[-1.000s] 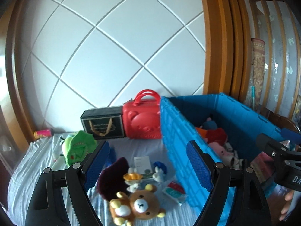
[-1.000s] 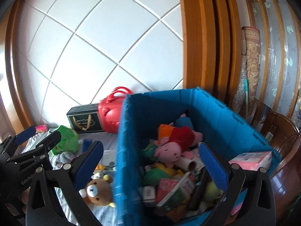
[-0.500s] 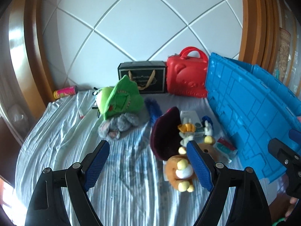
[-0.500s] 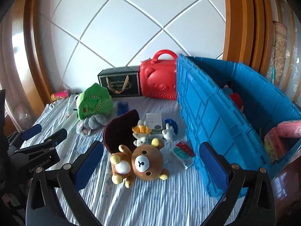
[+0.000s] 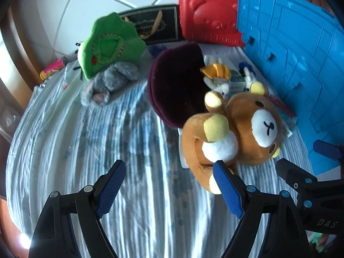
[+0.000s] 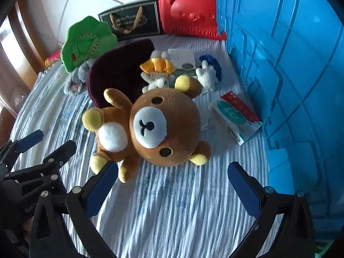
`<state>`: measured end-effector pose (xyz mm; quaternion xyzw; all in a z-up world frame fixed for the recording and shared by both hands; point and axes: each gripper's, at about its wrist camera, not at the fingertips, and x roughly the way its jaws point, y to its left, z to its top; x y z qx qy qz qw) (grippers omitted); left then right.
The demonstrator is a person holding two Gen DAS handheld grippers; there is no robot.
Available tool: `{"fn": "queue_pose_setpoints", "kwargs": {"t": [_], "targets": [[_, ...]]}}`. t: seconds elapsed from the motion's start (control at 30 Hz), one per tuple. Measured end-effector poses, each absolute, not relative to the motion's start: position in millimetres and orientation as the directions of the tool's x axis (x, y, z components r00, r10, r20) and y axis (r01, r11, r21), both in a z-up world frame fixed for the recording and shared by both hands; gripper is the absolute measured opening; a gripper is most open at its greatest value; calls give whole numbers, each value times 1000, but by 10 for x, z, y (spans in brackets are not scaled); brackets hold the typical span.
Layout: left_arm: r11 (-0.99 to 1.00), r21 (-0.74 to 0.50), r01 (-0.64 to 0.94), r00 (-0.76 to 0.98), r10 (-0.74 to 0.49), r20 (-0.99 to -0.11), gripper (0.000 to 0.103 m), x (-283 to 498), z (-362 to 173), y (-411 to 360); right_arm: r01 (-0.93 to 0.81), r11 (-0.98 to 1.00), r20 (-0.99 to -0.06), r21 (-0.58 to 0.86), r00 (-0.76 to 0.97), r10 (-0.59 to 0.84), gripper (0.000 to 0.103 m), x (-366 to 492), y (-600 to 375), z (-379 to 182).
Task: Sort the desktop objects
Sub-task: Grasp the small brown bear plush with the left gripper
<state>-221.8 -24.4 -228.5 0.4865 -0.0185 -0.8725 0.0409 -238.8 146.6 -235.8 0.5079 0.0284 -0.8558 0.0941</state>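
Left wrist view: my left gripper (image 5: 169, 180) hovers low over the striped sheet (image 5: 64, 150), tilted down, fingers (image 5: 110, 186) spread wide with nothing between them. The right-hand pad sits just in front of the brown teddy bear's (image 5: 232, 133) foot. The bear lies on its back beside the dark maroon cushion (image 5: 176, 81), with the blue crate (image 5: 296, 49) to its right. My right gripper's black frame pokes in at the lower right edge.

Right wrist view: my right gripper (image 6: 172, 185) angles down too, fingers (image 6: 243, 189) wide apart, empty. The bear (image 6: 148, 124) lies just ahead of them, closer to the left pad. A sealed packet (image 6: 234, 116) rests between bear and crate wall (image 6: 290, 64). Behind sit the red case (image 6: 189, 17) and green plush (image 6: 86, 43).
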Motion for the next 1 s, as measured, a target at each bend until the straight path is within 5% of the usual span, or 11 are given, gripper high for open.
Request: {"fn": "queue_pose_setpoints", "kwargs": {"t": [0.43, 0.73, 0.8, 0.83, 0.87, 1.0], "targets": [[-990, 114, 87, -519, -143, -843, 87, -2564, -2605, -43, 260, -954, -883, 151, -397, -248, 103, -2990, 1480, -2720], [-998, 46, 48, -536, -64, -842, 93, -2758, -2642, -149, 194, -933, -874, 304, -333, -354, 103, -3261, 1514, -2931], [-1000, -9, 14, -542, 0, -840, 68, -2769, -2639, -168, 195, -931, -870, 309, -337, -359, 100, -3273, 1495, -2921], [-1000, -5, -9, -547, 9, -837, 35, -2749, -2622, -119, 197, -931, -868, 309, -341, -360, 99, -3270, 1481, -2901], [-999, 1, -33, -553, 17, -833, 16, -2728, -2605, -67, 204, -931, -867, 303, -345, -358, 97, -3264, 1452, -2876], [-996, 22, -87, -563, 31, -826, 15, -2677, -2563, 40, 214, -938, -869, 272, -365, -335, 92, -3210, 1400, -2796]]}}
